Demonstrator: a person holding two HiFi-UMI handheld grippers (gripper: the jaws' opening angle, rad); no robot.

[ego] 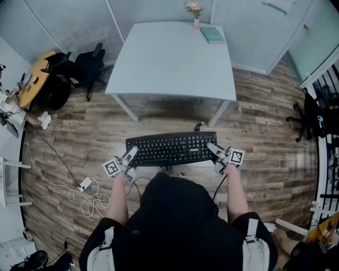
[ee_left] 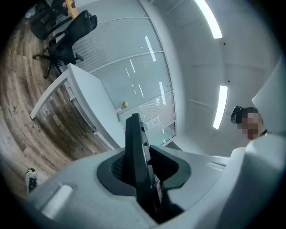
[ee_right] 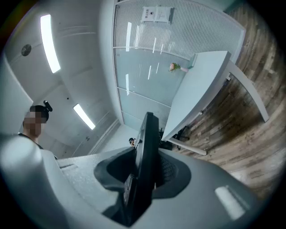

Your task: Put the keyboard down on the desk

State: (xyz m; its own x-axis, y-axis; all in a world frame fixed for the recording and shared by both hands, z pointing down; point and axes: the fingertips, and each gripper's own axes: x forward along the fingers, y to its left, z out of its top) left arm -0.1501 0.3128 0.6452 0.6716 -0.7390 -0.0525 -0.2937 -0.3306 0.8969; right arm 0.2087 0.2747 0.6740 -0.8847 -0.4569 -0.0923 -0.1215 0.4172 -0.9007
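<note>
Your black-shirted torso [ego: 177,222] fills the 6 o'clock part of the head view. Two bare arms reach forward from it, the left forearm [ego: 117,198] and the right forearm [ego: 237,196]. Each hand carries one gripper. The left gripper [ego: 130,155] sits at 9 o'clock of the keyboard and the right gripper [ego: 215,150] at 3 o'clock, both angled inward.

Between them is one black rectangular computer keyboard [ego: 170,148], keys up and roughly level, its long side running from 9 to 3 o'clock. You hold it in the air above the wood-plank floor [ego: 265,143], short of the bench. In the left gripper view the jaws are clamped on one end of the keyboard [ee_left: 136,165], seen edge-on. In the right gripper view the jaws pinch the other end of the keyboard [ee_right: 145,156] the same way.

One pale rectangular bench [ego: 169,63] stands at 12 o'clock of the keyboard. At its far edge are one small vase of pink flowers [ego: 195,13] and, near it at 1 o'clock, one teal book [ego: 213,35].

Two black office chairs stand on the floor, one chair [ego: 87,66] at 10 o'clock and the other chair [ego: 307,114] at 3 o'clock. One white power strip [ego: 86,184] lies at 8 o'clock.
</note>
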